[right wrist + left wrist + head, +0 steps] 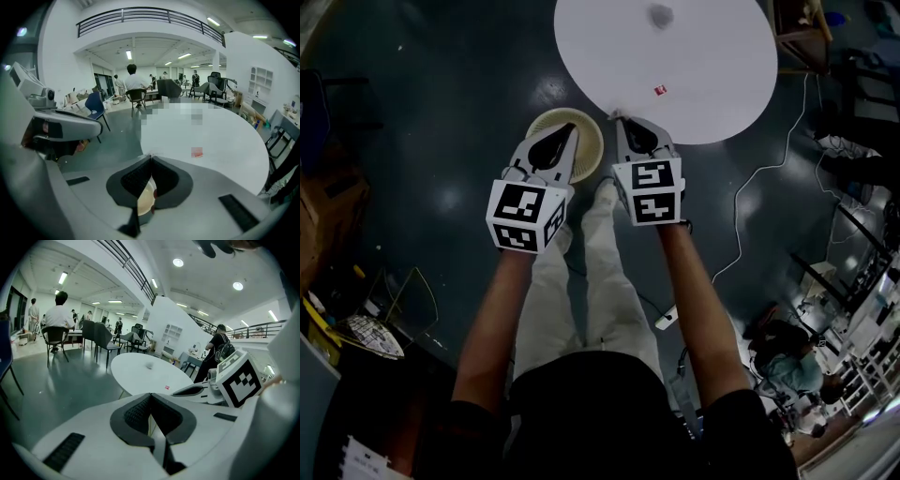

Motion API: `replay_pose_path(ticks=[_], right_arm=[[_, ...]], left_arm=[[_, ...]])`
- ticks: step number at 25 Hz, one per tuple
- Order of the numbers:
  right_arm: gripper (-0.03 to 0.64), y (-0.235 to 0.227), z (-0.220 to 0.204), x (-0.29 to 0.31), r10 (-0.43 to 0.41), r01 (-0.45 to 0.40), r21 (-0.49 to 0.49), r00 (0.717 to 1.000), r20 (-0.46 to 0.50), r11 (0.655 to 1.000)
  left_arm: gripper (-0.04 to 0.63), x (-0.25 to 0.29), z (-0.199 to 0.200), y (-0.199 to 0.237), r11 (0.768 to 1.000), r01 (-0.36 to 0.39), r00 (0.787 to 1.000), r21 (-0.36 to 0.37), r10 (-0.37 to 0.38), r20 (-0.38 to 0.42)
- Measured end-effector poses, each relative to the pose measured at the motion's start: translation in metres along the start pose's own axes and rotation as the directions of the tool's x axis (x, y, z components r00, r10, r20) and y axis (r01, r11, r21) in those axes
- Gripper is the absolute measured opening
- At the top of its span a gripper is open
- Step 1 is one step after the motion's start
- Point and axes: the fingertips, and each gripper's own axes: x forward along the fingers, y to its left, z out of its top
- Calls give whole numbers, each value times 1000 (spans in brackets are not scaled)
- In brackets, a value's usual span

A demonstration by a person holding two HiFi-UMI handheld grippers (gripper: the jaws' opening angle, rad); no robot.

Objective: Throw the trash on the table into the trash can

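A round white table [703, 75] fills the top of the head view. On it lie a small red scrap [660, 91] near the front edge and a grey crumpled piece [660, 15] farther back. A cream trash can [592, 142] stands on the dark floor just before the table. My left gripper [573, 128] hangs over the can, shut, with nothing between its tips. My right gripper [616, 116] is shut beside it at the table's rim, and I see nothing gripped. The red scrap [197, 152] lies ahead and right of the right gripper [151, 156]. The left gripper [150, 393] faces the table [140, 376].
A white cable [750, 183] snakes over the floor right of the table. A person [787, 361] sits among desks at the lower right. Clutter and a wire frame [403, 300] sit at the left. Chairs [105, 336] and seated people stand beyond the table.
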Motion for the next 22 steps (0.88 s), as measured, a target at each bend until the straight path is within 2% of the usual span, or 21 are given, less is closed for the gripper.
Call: replay_pose_path(ticks=[12, 22], right_arm=[[21, 86, -49, 36, 94, -96, -19, 993, -68, 995], [21, 112, -90, 85, 123, -124, -2, 986, -114, 992]], left_arm=[[15, -46, -64, 56, 994, -80, 997, -78, 79, -16], [15, -37, -135, 91, 989, -113, 991, -97, 105, -87]])
